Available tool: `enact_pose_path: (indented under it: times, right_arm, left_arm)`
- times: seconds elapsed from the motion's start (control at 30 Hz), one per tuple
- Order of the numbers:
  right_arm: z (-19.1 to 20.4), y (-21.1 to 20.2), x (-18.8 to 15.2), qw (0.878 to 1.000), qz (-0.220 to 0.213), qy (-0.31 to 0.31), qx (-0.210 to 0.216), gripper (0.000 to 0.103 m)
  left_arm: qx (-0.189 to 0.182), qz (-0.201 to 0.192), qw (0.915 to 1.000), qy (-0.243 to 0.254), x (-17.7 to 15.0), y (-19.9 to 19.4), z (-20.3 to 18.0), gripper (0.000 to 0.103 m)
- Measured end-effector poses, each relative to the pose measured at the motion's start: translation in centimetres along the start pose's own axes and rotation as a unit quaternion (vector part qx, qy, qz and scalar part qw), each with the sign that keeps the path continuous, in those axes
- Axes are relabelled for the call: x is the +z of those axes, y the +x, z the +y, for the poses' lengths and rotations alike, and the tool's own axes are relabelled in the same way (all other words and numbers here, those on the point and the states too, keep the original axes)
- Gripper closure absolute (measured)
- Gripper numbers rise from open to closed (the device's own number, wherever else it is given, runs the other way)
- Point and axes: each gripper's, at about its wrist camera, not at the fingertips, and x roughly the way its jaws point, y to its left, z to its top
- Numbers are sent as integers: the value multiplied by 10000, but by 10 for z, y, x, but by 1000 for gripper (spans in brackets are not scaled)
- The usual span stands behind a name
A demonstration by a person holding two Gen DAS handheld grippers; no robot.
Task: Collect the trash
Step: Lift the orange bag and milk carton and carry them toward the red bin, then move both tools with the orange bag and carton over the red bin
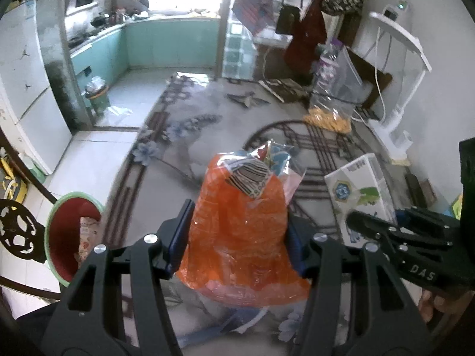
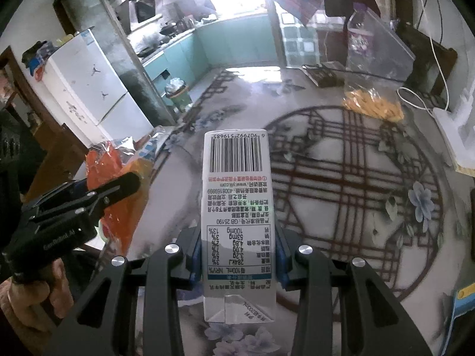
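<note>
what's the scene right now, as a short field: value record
left gripper: shut on orange plastic bag stuffed with wrappers
right gripper: shut on milk carton, barcode end pointing away
surface: round table with floral lattice cover
near bin: red bin with green rim, left of the left gripper, a wrapper inside
also on table: clear bag of yellow snacks
far bin: green bin by the kitchen doorway

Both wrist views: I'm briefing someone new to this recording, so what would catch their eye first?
The bright orange plastic wrapper clamped in the left gripper fills the middle of the left wrist view. In the right wrist view, the white milk carton, barcode end pointing away, sits gripped in the right gripper above the patterned table. To the lower left of the left wrist view stands a green-rimmed red bin.
</note>
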Motion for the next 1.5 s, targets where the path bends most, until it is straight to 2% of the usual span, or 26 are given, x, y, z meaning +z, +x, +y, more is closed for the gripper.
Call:
enact_pose_path:
  times: [0.3,0.5,0.77,1.1,1.5]
  right_arm:
    - [19,-12,15,9991,-348,-124,195,67]
    - [47,-13,24,9975,-450,-393,386,67]
    - [83,5,31,9948,-334,-700,660,66]
    - [126,31,39,9902,-208,-983,973,66]
    - [161,62,43,9871,-38,-1165,1094,66]
  left_arm:
    - [314,-428,9984,-219,10,-27,28,49]
    - [403,-601,9966,-395,14,-39,46,48]
    - [577,-645,9943,-628,9,-50,78,48]
    - [1011,-626,9884,-949,4,-56,132,47]
    - [1125,-539,9858,-1120,0,-49,172,47]
